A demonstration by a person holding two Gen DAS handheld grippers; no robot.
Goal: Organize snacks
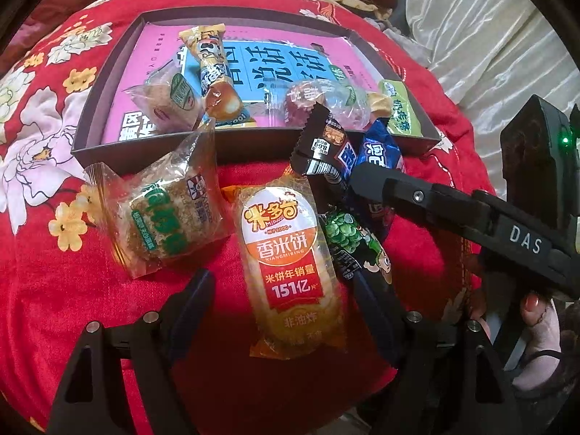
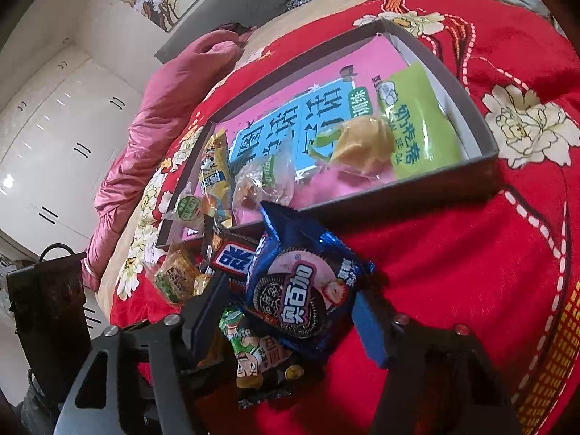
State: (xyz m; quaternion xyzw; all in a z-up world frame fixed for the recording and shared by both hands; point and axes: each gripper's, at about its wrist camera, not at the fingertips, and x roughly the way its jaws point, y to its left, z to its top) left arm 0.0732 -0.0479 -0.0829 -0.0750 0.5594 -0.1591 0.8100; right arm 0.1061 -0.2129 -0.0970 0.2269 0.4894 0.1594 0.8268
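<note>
A dark shallow box (image 1: 152, 148) (image 2: 453, 185) lies on the red bedspread and holds several snacks on a pink-and-blue book cover. In front of it lie an orange rice-cracker pack (image 1: 290, 264), a clear cake pack (image 1: 159, 214), a green pea pack (image 1: 355, 246) (image 2: 250, 351), a black bar (image 1: 322, 152) (image 2: 232, 257) and a blue Oreo pack (image 1: 377, 152) (image 2: 304, 297). My left gripper (image 1: 286, 290) is open, its fingers either side of the orange pack. My right gripper (image 2: 293, 311) is open around the Oreo pack; it shows in the left wrist view (image 1: 362, 177).
The red floral bedspread (image 1: 54, 166) (image 2: 471, 272) covers the surface. A pink quilt (image 2: 152, 137) is bunched beyond the box, with white wardrobes (image 2: 61, 137) behind. A pale satin cloth (image 1: 482, 36) lies at the far right.
</note>
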